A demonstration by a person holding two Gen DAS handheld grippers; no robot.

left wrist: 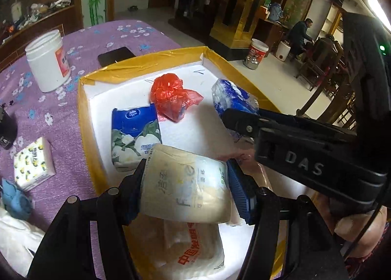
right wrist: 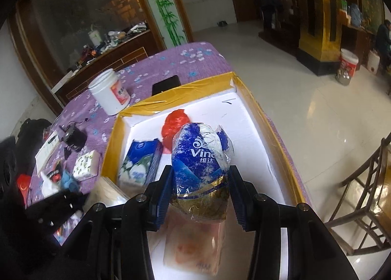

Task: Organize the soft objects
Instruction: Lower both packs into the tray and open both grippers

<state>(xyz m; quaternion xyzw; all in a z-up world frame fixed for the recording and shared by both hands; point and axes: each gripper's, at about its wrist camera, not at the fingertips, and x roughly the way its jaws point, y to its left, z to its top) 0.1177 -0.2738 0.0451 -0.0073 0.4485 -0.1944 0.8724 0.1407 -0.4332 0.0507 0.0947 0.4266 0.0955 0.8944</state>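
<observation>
My left gripper is shut on a beige tissue pack, held over the near end of the white foam box with yellow-taped rims. My right gripper is shut on a blue and white Vinda tissue pack, which also shows in the left wrist view as the blue pack above the box's right side. Inside the box lie a blue flowered tissue pack, a red plastic bag and a white bag with red print.
On the purple flowered tablecloth left of the box stand a white jar, a dark phone, a small lemon-print tissue pack, a blue fabric lump and a black device. Wooden chairs stand to the right. People are in the background.
</observation>
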